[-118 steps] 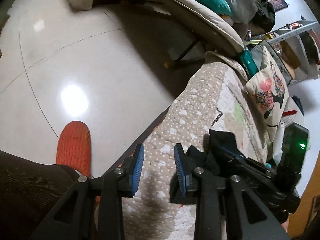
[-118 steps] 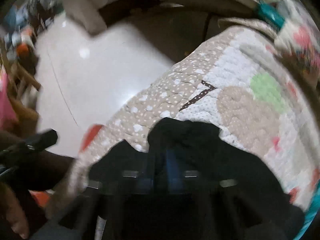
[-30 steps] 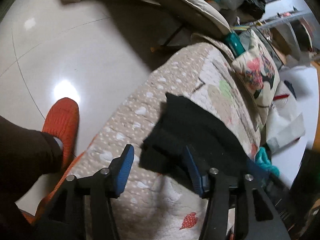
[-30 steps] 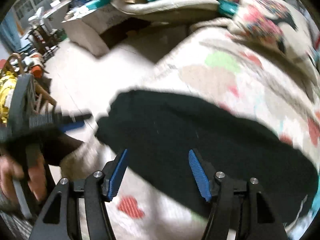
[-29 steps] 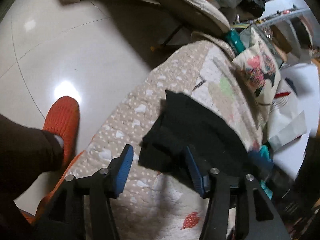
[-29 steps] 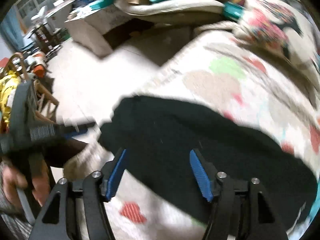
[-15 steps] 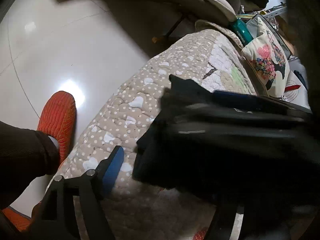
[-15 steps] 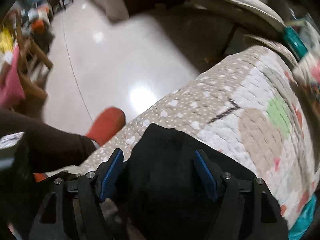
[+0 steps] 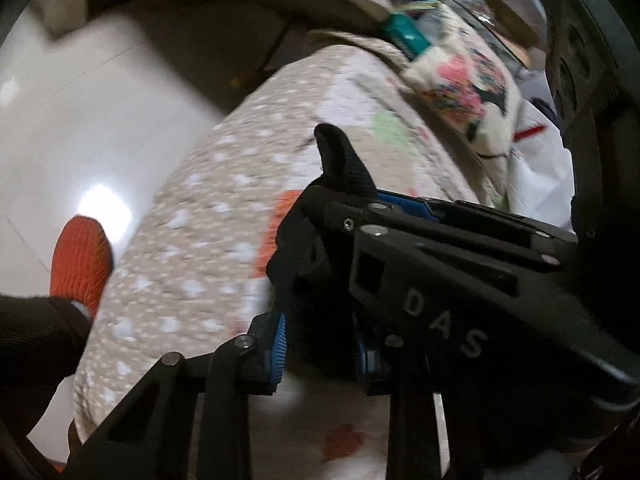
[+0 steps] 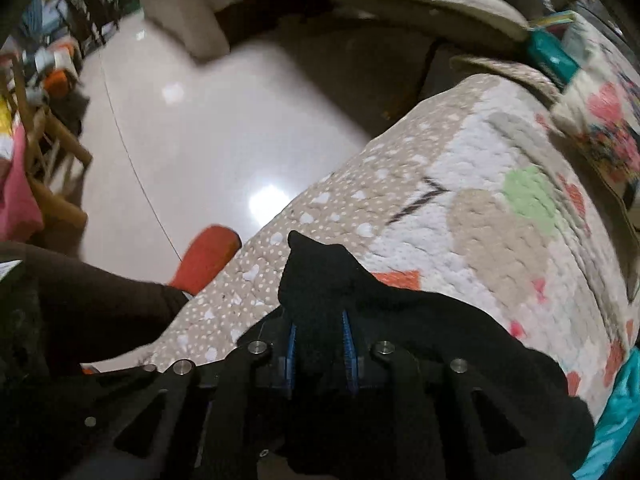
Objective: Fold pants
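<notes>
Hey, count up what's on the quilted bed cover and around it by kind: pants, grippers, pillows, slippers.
Black pants: 1
Grippers: 2, left gripper and right gripper, both clamped on the pants
Patterned pillow: 1
Orange slipper: 1, on the floor
Total: 5

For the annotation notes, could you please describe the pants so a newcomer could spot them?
Find the quilted sofa cover with white hearts. The pants lie on its near part, pinched by both tools. They are the only plain black fabric there.
</notes>
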The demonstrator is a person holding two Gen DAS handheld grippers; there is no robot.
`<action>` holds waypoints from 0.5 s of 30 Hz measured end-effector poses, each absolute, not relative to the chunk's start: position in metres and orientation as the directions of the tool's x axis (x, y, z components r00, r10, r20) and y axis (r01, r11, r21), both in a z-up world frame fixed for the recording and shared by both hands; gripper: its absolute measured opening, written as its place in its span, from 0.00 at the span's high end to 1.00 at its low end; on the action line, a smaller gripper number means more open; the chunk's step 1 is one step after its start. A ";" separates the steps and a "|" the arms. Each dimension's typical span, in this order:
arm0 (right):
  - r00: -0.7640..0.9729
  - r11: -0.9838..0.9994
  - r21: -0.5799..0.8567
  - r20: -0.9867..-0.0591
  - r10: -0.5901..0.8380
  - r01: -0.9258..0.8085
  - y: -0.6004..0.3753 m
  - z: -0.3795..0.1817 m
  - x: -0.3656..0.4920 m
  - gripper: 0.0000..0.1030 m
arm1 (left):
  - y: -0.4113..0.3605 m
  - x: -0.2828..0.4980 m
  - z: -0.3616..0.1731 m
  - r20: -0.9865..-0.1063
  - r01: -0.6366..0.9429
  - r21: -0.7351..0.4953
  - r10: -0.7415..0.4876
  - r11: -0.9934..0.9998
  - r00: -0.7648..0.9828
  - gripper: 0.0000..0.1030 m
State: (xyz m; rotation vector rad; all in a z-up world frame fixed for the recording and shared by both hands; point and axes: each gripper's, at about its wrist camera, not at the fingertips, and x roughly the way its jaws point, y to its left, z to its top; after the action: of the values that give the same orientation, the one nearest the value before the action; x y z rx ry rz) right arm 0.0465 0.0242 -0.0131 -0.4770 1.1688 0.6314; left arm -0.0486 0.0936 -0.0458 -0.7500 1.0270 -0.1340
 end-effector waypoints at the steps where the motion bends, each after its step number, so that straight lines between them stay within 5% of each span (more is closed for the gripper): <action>1: 0.268 0.751 -0.013 -0.938 0.220 -0.661 0.016 -0.008 0.048 0.80 | 0.088 -0.046 -0.041 -0.725 -0.223 -0.618 -0.438 0.754 0.532 0.75; 15: 0.367 0.939 0.125 -0.897 0.245 -0.321 -0.197 0.008 0.082 0.79 | -0.087 0.003 -0.019 -0.757 0.084 -0.525 -0.510 0.847 0.409 0.69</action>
State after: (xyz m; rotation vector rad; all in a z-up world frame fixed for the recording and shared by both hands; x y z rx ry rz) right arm 0.0819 -0.1967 0.0077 -0.0751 1.1387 0.3636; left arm 0.0030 -0.0868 -0.0192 -0.4438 1.0934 -0.3899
